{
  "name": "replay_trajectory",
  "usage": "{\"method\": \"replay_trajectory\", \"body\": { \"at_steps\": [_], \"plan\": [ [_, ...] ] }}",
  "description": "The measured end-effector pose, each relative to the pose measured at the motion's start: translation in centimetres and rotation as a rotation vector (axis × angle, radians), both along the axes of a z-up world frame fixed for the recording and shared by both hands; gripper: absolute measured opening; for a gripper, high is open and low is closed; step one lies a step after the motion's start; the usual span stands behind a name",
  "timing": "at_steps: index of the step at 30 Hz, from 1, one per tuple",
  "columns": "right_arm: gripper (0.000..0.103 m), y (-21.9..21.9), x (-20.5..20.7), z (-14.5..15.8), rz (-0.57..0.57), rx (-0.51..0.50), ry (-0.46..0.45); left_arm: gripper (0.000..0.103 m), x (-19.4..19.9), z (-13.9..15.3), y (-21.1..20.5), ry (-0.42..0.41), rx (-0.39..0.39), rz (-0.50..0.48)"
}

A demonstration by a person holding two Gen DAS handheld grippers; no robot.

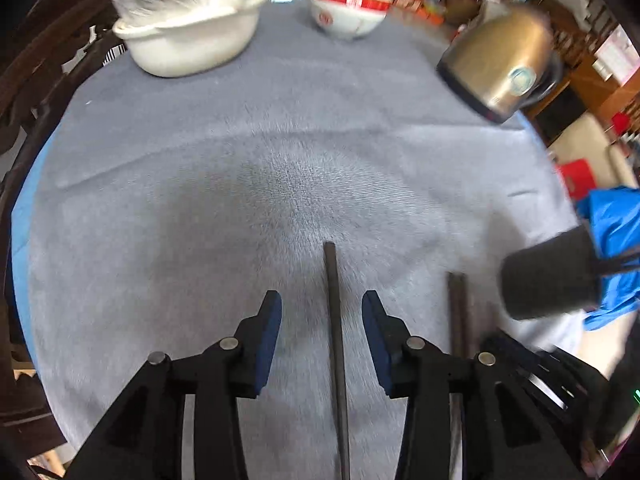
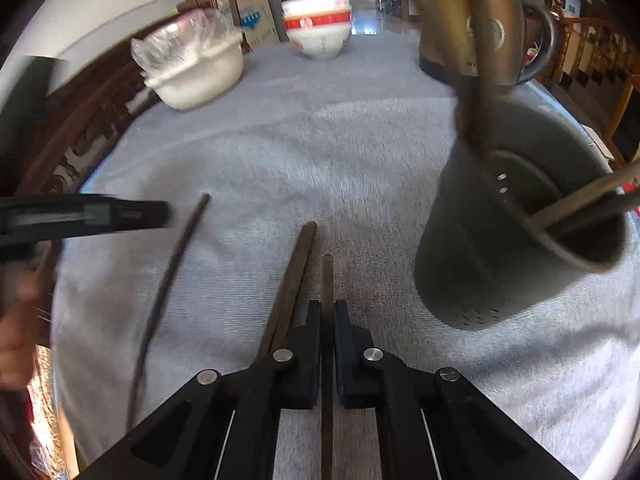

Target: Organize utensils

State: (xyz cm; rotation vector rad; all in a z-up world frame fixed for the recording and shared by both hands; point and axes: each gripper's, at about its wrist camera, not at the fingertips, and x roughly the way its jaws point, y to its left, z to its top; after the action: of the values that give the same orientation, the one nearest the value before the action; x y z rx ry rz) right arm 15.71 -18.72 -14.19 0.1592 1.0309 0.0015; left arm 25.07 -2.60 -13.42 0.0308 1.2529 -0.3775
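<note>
My left gripper (image 1: 322, 312) is open, its jaws on either side of a dark chopstick (image 1: 335, 344) that lies on the grey cloth (image 1: 240, 168). Two more chopsticks (image 1: 458, 312) lie to its right. My right gripper (image 2: 328, 320) is shut on a dark chopstick (image 2: 328, 280), with another chopstick (image 2: 292, 280) beside it on the left. A thin chopstick (image 2: 168, 276) lies further left, near the left gripper (image 2: 120, 214). A grey utensil holder (image 2: 516, 224) with chopsticks stands at the right; it also shows in the left wrist view (image 1: 552, 280).
A white tub (image 1: 188, 36) with a plastic bag, a red-banded white bowl (image 1: 348, 4) and a gold kettle (image 1: 504, 64) stand at the far side of the cloth. A blue sleeve (image 1: 612, 248) is at the right. Dark carved wood (image 2: 80, 128) runs along the left edge.
</note>
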Motion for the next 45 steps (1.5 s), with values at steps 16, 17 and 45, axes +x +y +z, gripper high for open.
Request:
{"method": "replay_trajectory", "body": {
  "at_steps": [16, 17, 45],
  "plan": [
    [0.006, -2.1, -8.3, 10.6, 0.076, 0.093, -0.375, 0.006, -4.4, 5.4, 1.4, -0.176, -0.072, 0.040],
    [0.006, -2.4, -8.7, 11.2, 0.069, 0.104, -0.396, 0.006, -5.2, 6.4, 1.6, -0.201, -0.080, 0.039],
    [0.006, -8.5, -16.2, 19.1, -0.140, 0.201, -0.773, 0.006, -18.1, 21.7, -0.5, -0.648, -0.262, 0.011]
  ]
}}
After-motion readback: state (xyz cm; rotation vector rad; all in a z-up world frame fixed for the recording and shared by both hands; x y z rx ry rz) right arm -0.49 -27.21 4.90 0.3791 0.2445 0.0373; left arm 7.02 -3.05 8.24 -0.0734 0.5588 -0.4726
